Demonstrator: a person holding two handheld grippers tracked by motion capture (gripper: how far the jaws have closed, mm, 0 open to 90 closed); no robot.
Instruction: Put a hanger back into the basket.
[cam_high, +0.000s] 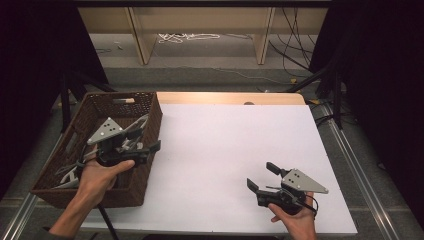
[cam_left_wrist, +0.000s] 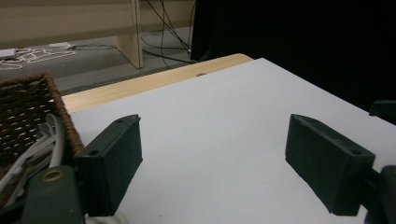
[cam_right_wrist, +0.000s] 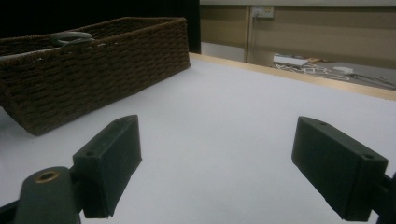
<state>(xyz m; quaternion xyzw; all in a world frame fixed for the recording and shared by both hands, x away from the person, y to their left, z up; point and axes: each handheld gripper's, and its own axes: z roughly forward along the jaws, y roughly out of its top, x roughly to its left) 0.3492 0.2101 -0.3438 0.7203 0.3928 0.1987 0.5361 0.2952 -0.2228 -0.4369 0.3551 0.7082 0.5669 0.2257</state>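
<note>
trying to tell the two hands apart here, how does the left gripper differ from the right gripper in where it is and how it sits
The left gripper is over the right edge of the wicker basket, above the grey utensils inside; the right gripper sits low over the bare white table, near its front edge. In the high view the left gripper points right, toward the table's middle, and the right gripper points up and left. Both are open and hold nothing.
</note>
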